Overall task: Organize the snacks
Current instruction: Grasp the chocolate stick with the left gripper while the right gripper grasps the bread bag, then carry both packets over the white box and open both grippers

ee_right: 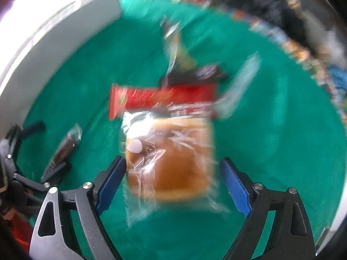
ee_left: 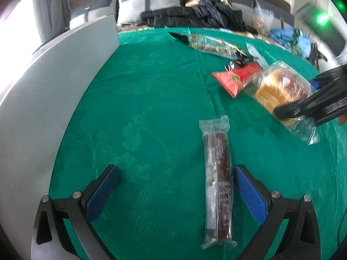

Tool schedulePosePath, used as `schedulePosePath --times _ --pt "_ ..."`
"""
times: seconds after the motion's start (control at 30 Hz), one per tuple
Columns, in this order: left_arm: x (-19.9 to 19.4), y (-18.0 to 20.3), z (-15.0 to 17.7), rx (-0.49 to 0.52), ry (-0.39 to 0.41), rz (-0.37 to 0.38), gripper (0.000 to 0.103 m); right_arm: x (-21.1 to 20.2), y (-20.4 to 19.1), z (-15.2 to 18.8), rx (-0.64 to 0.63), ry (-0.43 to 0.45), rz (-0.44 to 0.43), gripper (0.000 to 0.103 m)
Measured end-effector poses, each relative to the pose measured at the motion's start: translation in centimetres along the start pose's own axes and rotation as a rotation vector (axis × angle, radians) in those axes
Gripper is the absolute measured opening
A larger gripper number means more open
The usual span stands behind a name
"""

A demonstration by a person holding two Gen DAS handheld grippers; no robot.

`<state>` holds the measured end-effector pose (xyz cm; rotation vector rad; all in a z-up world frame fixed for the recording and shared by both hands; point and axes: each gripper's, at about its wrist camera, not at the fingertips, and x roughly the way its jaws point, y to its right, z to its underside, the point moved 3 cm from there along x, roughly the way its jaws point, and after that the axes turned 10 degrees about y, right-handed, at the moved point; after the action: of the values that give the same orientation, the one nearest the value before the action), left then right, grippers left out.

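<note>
A clear-wrapped brown bar (ee_left: 218, 173) lies lengthwise on the green tablecloth (ee_left: 141, 108). It sits between the fingers of my open left gripper (ee_left: 176, 171), close to the right pad and untouched. A wrapped loaf of bread (ee_right: 173, 158) lies further right, partly over a red packet (ee_right: 160, 97). My right gripper (ee_right: 173, 162) hangs over the bread with its jaws wide on either side, the pads off the loaf. In the left wrist view the bread (ee_left: 279, 86) lies by the red packet (ee_left: 236, 79), with the right gripper (ee_left: 303, 108) over its near end.
A grey-white panel (ee_left: 54, 86) borders the cloth on the left. A long dark-green packet (ee_left: 208, 43) and a pale sachet (ee_left: 257, 54) lie behind the red one. Black clothing (ee_left: 195, 15) and blue bags (ee_left: 288, 36) crowd the far edge. A dark packet (ee_right: 195, 73) lies behind the red one.
</note>
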<state>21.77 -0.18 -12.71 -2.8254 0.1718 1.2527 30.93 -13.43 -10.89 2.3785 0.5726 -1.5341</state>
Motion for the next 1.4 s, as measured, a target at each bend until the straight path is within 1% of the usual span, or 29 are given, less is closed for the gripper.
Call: schedulePosePath --times 0.03,0.07,0.1,0.17,0.2,0.23,0.27,0.37,0.4,0.47,0.53,0.57,0.63,0.67,0.7,0.77,0.83,0.87,0.93,0.97,1.0,1.03,1.07,1.13,1.17,1.2,1.27,1.33,1.4 --pt "-0.1 0.1 -0.1 0.008 -0.032 0.01 0.101 1.3 0.0 0.3 0.004 -0.06 0.027 0.089" --pt "-0.2 0.3 -0.2 0.019 -0.05 0.02 0.091 1.4 0.4 0.6 0.057 -0.047 0.018 0.084" --pt "-0.7 0.6 -0.3 0.031 -0.044 0.035 0.082 0.8 0.8 0.8 0.107 -0.019 -0.009 0.075" --pt "-1.2 1.5 -0.5 0.06 -0.035 0.061 0.049 -1.1 1.7 2.0 0.2 0.042 -0.038 0.074" --pt "-1.3 2.0 -0.7 0.071 -0.035 0.074 0.038 -1.9 1.9 2.6 0.217 0.062 -0.039 0.074" --pt "-1.4 2.5 -0.9 0.077 -0.038 0.092 0.019 -3.0 2.1 3.4 0.239 0.089 -0.044 0.074" --pt "-1.4 2.9 -1.0 0.072 -0.045 0.104 0.019 -4.2 2.3 4.4 0.271 0.117 -0.06 0.074" --pt "-2.2 2.6 -1.1 -0.008 -0.036 0.151 0.018 -7.1 3.1 8.0 0.392 0.184 -0.108 0.074" --pt "-2.8 2.2 -1.0 -0.058 -0.033 0.177 0.018 -7.5 3.4 9.2 0.422 0.18 -0.104 0.074" --pt "-4.1 1.5 -1.1 -0.119 -0.022 0.217 0.018 -7.8 3.8 11.6 0.463 0.164 -0.074 0.074" --pt "-6.4 0.3 -1.7 -0.17 0.009 0.247 0.018 -8.5 3.6 12.2 0.457 0.166 -0.055 0.074" --pt "-7.5 -0.4 -2.2 -0.191 0.028 0.261 0.018 -9.1 2.9 11.8 0.447 0.176 -0.055 0.074" --pt "-10.3 -2.8 -3.7 -0.231 0.084 0.273 0.018 -10.4 1.9 9.5 0.431 0.206 -0.09 0.074" --pt "-11.5 -4.1 -4.4 -0.243 0.112 0.267 0.018 -11.8 0.1 7.3 0.407 0.243 -0.124 0.074" --pt "-12.9 -5.7 -5.1 -0.251 0.141 0.252 0.018 -12.6 -1.4 5.9 0.386 0.266 -0.148 0.074" --pt "-15.0 -9.4 -6.2 -0.262 0.185 0.196 0.018 -15.2 -6.0 1.2 0.315 0.328 -0.228 0.074" --pt "-16.3 -13.9 -6.8 -0.269 0.213 0.104 0.018 -17.2 -11.1 -3.2 0.243 0.369 -0.306 0.074" --pt "-16.6 -16.5 -6.9 -0.281 0.215 0.044 0.018 -18.0 -14.6 -6.1 0.196 0.387 -0.358 0.074" --pt "-16.8 -20.6 -6.7 -0.305 0.214 -0.049 0.019 -18.4 -19.2 -9.4 0.132 0.404 -0.4 0.074" --pt "-16.8 -22.4 -6.5 -0.318 0.209 -0.099 0.019 -18.1 -22.2 -11.9 0.095 0.414 -0.405 0.075" --pt "-16.7 -24.3 -6.2 -0.336 0.199 -0.146 0.02 -17.6 -23.9 -13.1 0.085 0.421 -0.409 0.076" --pt "-16.7 -26.1 -5.7 -0.365 0.186 -0.185 0.032 -16.9 -25.7 -14.7 0.083 0.426 -0.417 0.078" --pt "-16.7 -27.8 -5.0 -0.397 0.174 -0.209 0.061 -16.2 -27.3 -16.3 0.087 0.424 -0.419 0.08" --pt "-17.7 -29.7 -3.3 -0.436 0.18 -0.262 0.092 -15.3 -29.1 -18.1 0.076 0.418 -0.36 0.08" --pt "-18.4 -30.6 -2.7 -0.444 0.199 -0.286 0.092 -15.4 -29.8 -18.6 0.069 0.434 -0.338 0.08" --pt "-19.2 -31.0 -2.1 -0.448 0.218 -0.296 0.092 -15.8 -30.0 -18.4 0.07 0.453 -0.344 0.081" --pt "-20.2 -31.2 -0.9 -0.451 0.233 -0.288 0.092 -16.6 -29.5 -17.6 0.083 0.481 -0.353 0.083" --pt "-20.9 -30.5 -0.4 -0.444 0.252 -0.268 0.092 -16.9 -27.3 -15.9 0.09 0.516 -0.325 0.083" --pt "-21.8 -28.7 -0.3 -0.425 0.277 -0.223 0.092 -16.5 -24.1 -13.9 0.093 0.541 -0.253 0.083"
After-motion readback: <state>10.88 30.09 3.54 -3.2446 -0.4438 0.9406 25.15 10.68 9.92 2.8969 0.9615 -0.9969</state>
